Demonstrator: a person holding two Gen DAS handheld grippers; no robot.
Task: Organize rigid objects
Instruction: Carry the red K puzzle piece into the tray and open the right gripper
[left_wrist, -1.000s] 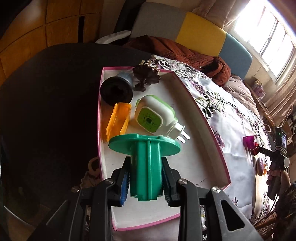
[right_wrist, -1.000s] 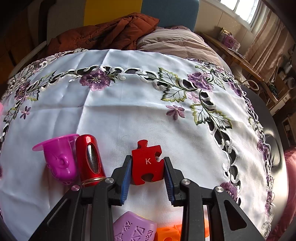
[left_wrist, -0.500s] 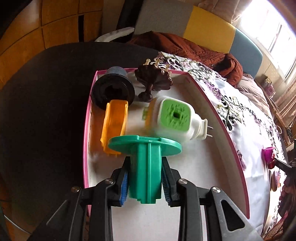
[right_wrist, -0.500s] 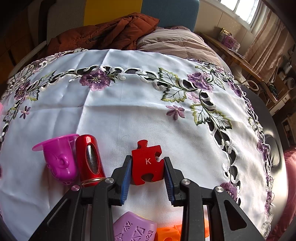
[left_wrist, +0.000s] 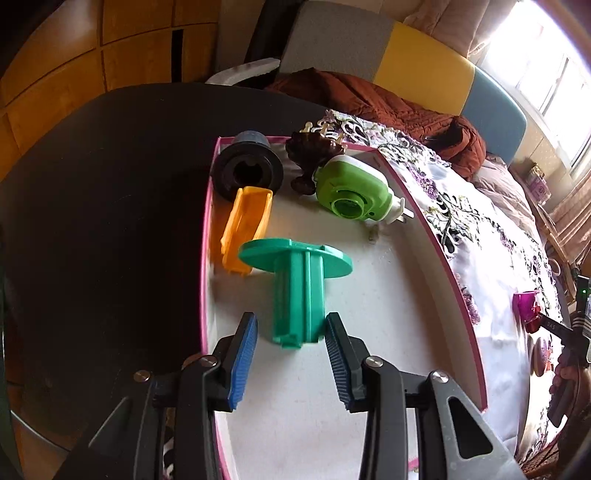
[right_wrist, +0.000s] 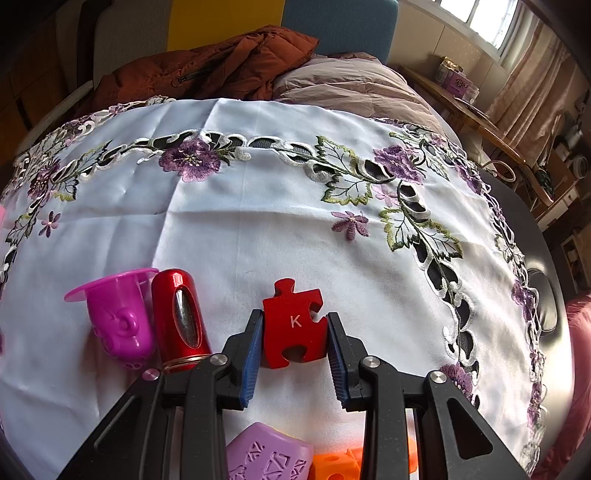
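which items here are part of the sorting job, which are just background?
Job items: green spool between the opening left hand-held gripper, pink-rimmed tray, red K puzzle piece clamped in the right hand-held gripper, red cylinder, magenta cup.
Background: rust jacket, embroidered cloth.

Room behind the round worktop

A dark worktop (left_wrist: 110, 206) carries a white cloth embroidered with purple flowers (right_wrist: 258, 229). Behind it a rust-brown quilted jacket (right_wrist: 207, 70) lies bunched on a seat with a grey, yellow and blue backrest (left_wrist: 424, 66), beside a pale mauve quilt (right_wrist: 354, 92). Wooden panelling (left_wrist: 92, 66) fills the left; a bright window (left_wrist: 546, 62) and beige curtains (right_wrist: 532, 81) stand right.
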